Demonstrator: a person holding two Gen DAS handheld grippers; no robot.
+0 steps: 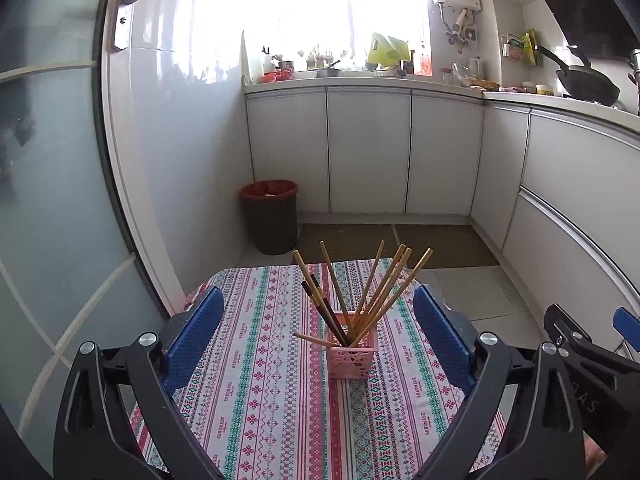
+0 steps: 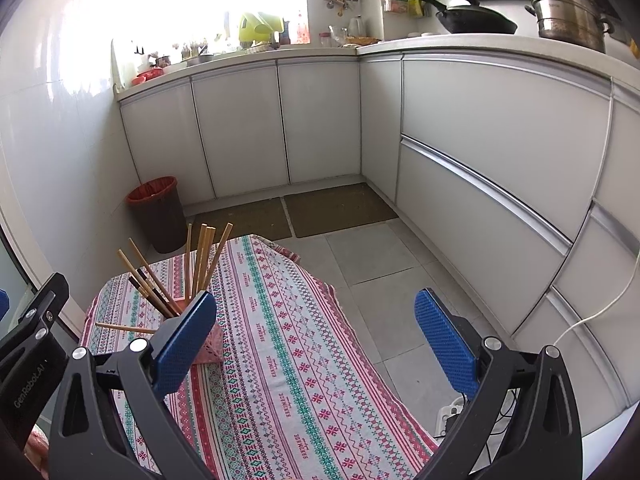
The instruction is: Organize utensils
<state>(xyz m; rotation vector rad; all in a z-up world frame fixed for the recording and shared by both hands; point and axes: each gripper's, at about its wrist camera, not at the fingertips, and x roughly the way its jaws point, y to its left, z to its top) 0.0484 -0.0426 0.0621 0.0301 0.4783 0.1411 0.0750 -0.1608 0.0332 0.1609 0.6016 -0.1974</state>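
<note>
A small pink lattice holder (image 1: 351,354) stands on the patterned tablecloth (image 1: 256,400). It holds several wooden chopsticks (image 1: 384,292) fanned upright, some with dark tips. One chopstick (image 1: 314,340) lies nearly level across its rim, pointing left. My left gripper (image 1: 318,340) is open and empty, its blue pads on either side of the holder but short of it. My right gripper (image 2: 316,340) is open and empty, to the right of the holder (image 2: 210,346), over the cloth (image 2: 288,360); its left pad hides part of the holder. The chopsticks (image 2: 200,260) show at left.
A dark bin with a red liner (image 1: 270,216) stands on the floor beyond the table. White cabinets (image 1: 368,152) line the back and right. A wok (image 2: 476,20) and a steel pot (image 2: 568,12) sit on the counter. A white cable (image 2: 592,316) hangs at right.
</note>
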